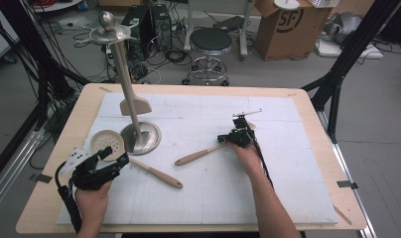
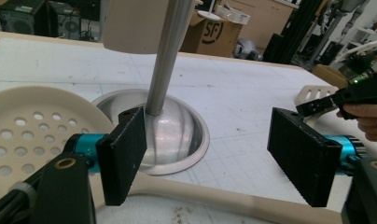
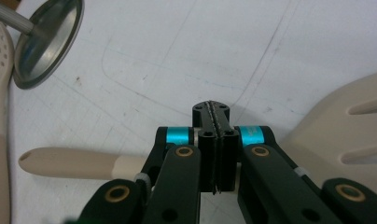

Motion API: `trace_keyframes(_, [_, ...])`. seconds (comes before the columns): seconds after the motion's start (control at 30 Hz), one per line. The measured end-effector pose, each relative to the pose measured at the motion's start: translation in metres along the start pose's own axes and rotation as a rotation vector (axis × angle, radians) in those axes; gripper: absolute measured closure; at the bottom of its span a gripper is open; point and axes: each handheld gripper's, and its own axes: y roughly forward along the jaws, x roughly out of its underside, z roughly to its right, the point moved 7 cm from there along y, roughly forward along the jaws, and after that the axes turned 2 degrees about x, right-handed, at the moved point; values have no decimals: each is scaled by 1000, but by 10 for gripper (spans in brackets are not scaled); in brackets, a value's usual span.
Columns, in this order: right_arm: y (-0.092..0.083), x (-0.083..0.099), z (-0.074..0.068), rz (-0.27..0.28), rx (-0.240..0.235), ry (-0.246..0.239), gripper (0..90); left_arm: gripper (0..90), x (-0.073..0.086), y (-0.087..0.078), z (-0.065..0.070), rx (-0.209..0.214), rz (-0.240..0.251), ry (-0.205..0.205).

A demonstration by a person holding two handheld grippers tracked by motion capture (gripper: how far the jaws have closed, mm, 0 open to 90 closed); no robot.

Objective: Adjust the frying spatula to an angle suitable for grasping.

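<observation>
The hand-held gripper (image 2: 210,156), jaws wide, straddles the skimmer's handle (image 2: 233,200) before the stand's base (image 2: 177,135).

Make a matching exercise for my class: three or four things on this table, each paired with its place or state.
Things:
1. skimmer
2. slotted turner
3. spatula
4. left hand-held gripper

Places or states:
A. hangs on the metal stand
B. lies under the shut right hand-held gripper
C. jaws wide open
D. lies beside the stand's base, perforated bowl up

Pairs: 1-D, 2-B, 3-A, 4-C
</observation>
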Motion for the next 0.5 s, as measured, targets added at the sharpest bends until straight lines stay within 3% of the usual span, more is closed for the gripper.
trace_keyframes(0.1, [-4, 6, -4, -6, 57, -53, 900, 288, 0, -2, -2, -9, 3, -5])
trace_keyframes(0.27, [-19, 21, -5, 1, 10, -18, 900, 288, 1, 0, 2, -1, -5, 2])
trace_keyframes(0.5, [-32, 42, -10, -5, -9, -1, 900, 288, 1, 1, 5, 5, -8, 13])
